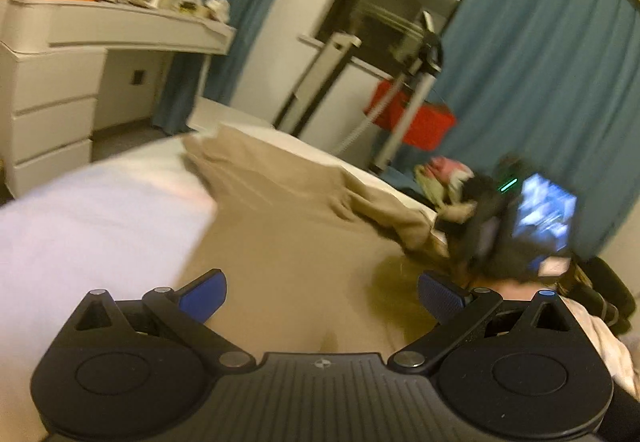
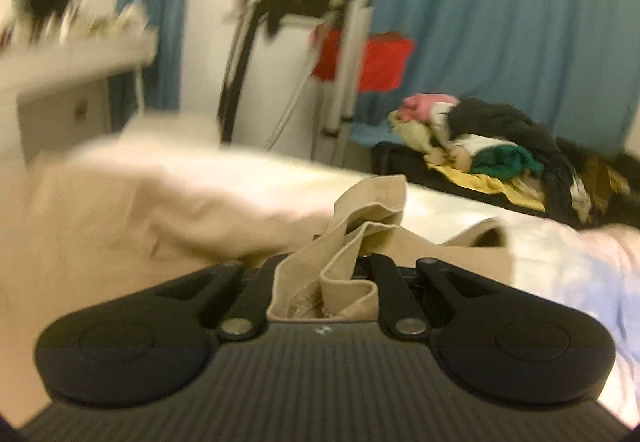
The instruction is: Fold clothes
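A beige garment lies spread on the white bed. My left gripper is open and empty, hovering just above the beige cloth. My right gripper is shut on a bunched edge of the beige garment, which spills up between the jaws and hides the fingertips. The right gripper also shows in the left wrist view, blurred, at the garment's right edge. A pale garment lies at the left.
A pile of mixed clothes sits on a dark case beyond the bed. A tripod and a red bag stand before blue curtains. A white dresser with clutter is at the left.
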Motion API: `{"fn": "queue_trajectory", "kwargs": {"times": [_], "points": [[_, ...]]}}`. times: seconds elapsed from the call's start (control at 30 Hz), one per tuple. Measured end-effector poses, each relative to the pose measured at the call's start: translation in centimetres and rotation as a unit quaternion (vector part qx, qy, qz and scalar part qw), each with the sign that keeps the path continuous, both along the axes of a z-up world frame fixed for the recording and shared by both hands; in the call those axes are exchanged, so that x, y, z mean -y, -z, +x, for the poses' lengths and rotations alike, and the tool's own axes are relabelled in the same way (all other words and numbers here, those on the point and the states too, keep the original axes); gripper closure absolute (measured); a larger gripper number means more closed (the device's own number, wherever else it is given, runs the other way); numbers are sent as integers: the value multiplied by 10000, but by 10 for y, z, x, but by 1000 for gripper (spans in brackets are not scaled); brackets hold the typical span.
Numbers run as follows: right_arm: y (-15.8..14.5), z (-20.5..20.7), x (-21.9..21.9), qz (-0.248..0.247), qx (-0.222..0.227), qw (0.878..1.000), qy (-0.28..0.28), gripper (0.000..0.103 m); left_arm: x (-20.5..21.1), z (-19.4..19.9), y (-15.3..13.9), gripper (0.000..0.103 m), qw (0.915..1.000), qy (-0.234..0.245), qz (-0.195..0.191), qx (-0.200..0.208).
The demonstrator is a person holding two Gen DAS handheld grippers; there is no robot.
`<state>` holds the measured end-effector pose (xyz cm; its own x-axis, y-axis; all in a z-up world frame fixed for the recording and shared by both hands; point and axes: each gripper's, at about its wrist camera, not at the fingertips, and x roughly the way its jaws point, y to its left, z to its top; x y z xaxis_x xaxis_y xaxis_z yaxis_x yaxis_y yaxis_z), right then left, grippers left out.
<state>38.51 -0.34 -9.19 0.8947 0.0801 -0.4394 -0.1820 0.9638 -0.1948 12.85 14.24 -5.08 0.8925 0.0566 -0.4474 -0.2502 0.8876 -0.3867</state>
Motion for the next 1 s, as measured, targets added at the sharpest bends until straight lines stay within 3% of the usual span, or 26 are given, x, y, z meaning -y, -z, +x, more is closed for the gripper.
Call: {"fn": "queue_trajectory", "kwargs": {"times": [0.07,0.13,0.2,0.23,0.27,0.5,0.67,0.87,1.0], "points": [[9,2,-10,-8,-91,9999,-78,94,-4,3,1,0,9998,-86,154,-34],[8,4,-4,387,-224,9990,-71,89,-5,8,5,0,9997,-59,171,-134],[0,3,6,782,-353,9961,-229,58,-4,14,9,0,9996,22,149,-253],[-5,2,12,978,-402,9939,-302,24,-4,17,10,0,9994,61,162,-294],[-11,-6,19,1168,-316,9921,-317,8,-2,18,11,0,9993,97,179,-318],[-61,-91,76,1830,28,9823,-387,9,8,14,12,0,9986,236,355,-305],[-93,-183,131,2348,135,9715,-280,9,25,0,5,0,9970,400,628,-225],[-109,-280,185,2647,114,9642,-66,9,52,-27,-7,0,9912,827,1024,-163],[-109,-322,207,2735,195,9617,38,9,61,-42,-15,0,9904,904,1032,-170]]}}
